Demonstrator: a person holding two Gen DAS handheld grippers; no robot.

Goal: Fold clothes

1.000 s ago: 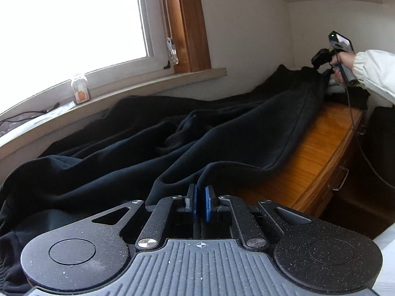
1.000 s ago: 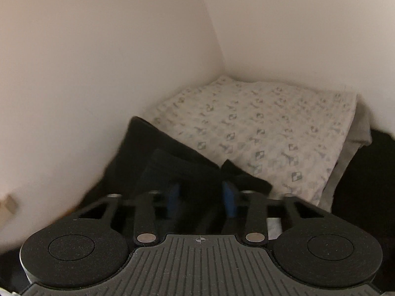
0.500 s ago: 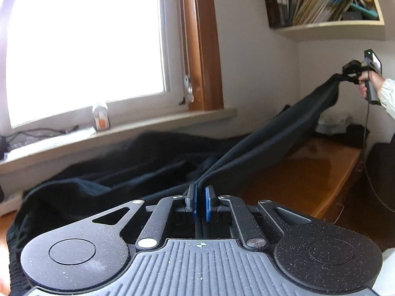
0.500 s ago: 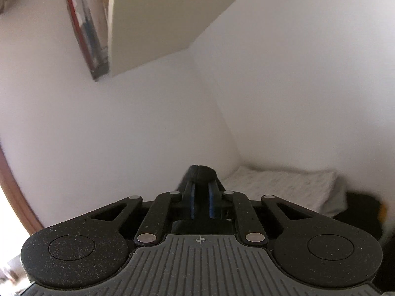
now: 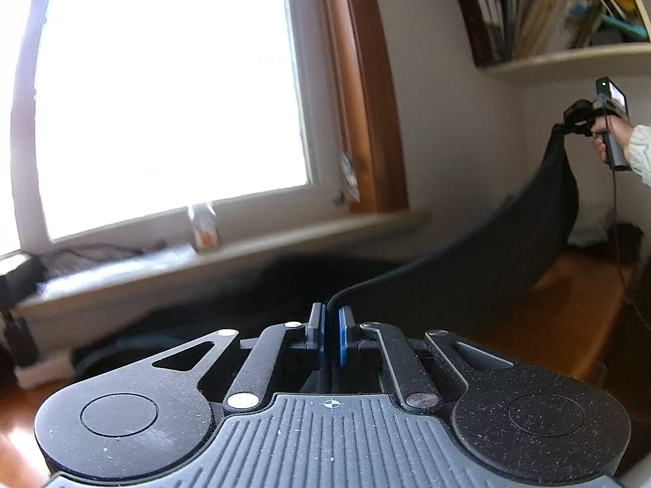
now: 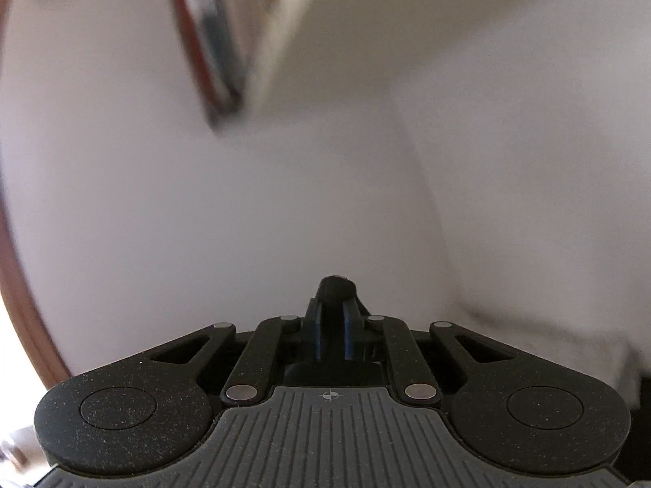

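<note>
A black garment [image 5: 468, 280] hangs stretched between my two grippers above the wooden top [image 5: 569, 297]. My left gripper [image 5: 330, 325] is shut on one edge of it, the cloth pinched between the blue pads. Far right in the left wrist view, a hand in a white sleeve holds my right gripper [image 5: 567, 122] high, with the other end of the garment hanging from it. In the right wrist view that gripper [image 6: 331, 317] is shut on a black fold of cloth [image 6: 335, 288] that pokes out past the pads. The rest of the garment is hidden there.
A bright window and its sill, with a small bottle [image 5: 203, 227], run along the left. A shelf of books [image 5: 569, 12] hangs at the upper right, also seen blurred as a shelf [image 6: 228, 40] above the right gripper. A pale pillow [image 6: 549, 337] lies low right.
Both grippers have risen, the right one more. The right jaws closed on the cloth. The garment has lifted off the surface and now spans between the grippers.
</note>
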